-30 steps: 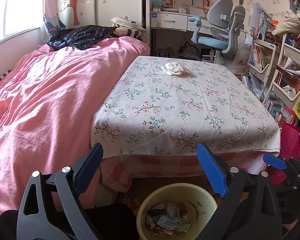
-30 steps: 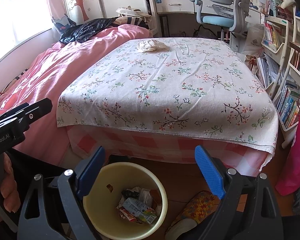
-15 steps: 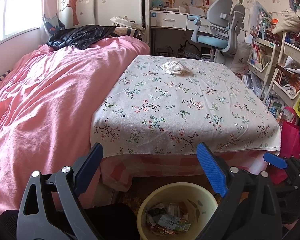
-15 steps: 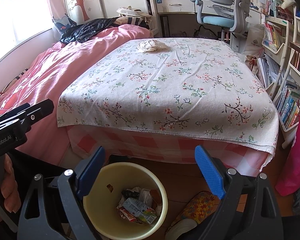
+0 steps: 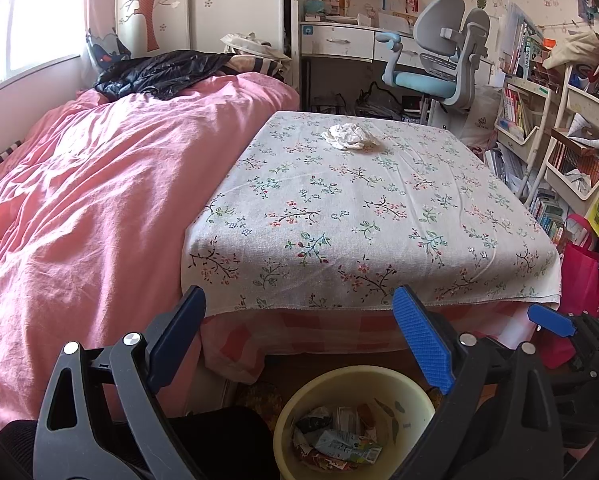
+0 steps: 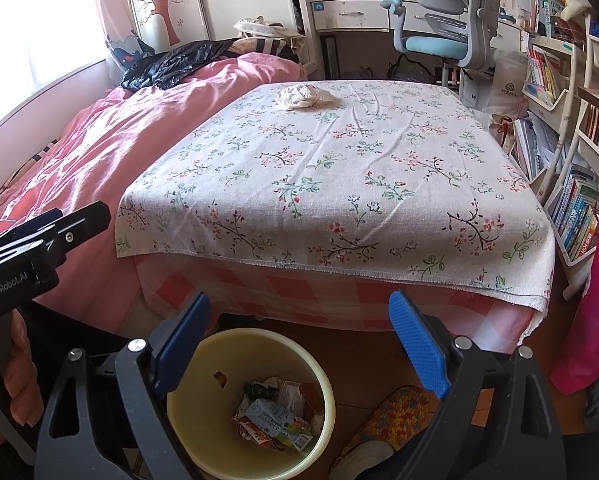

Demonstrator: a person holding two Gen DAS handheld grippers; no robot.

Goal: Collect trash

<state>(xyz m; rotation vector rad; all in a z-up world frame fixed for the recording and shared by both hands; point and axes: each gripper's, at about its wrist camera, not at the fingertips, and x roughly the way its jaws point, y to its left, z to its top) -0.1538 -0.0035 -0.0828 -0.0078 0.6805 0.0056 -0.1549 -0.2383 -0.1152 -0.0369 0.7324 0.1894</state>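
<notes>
Both grippers, L (image 5: 299,340) & R (image 6: 301,340), jaws wide apart, nothing held, above trash bin (image 6: 187,416). Crumpled paper wad (image 6: 304,96) on far side of floral tablecloth (image 6: 339,184).

Sunlit bedroom, pink bed (image 5: 99,184), desk chair (image 5: 439,60)

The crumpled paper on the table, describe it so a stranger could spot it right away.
Find the floral tablecloth beside the pink bed. Near its far edge, toward the desk chair, lies a crumpled white paper wad. It is the only loose thing on the cloth.
</notes>
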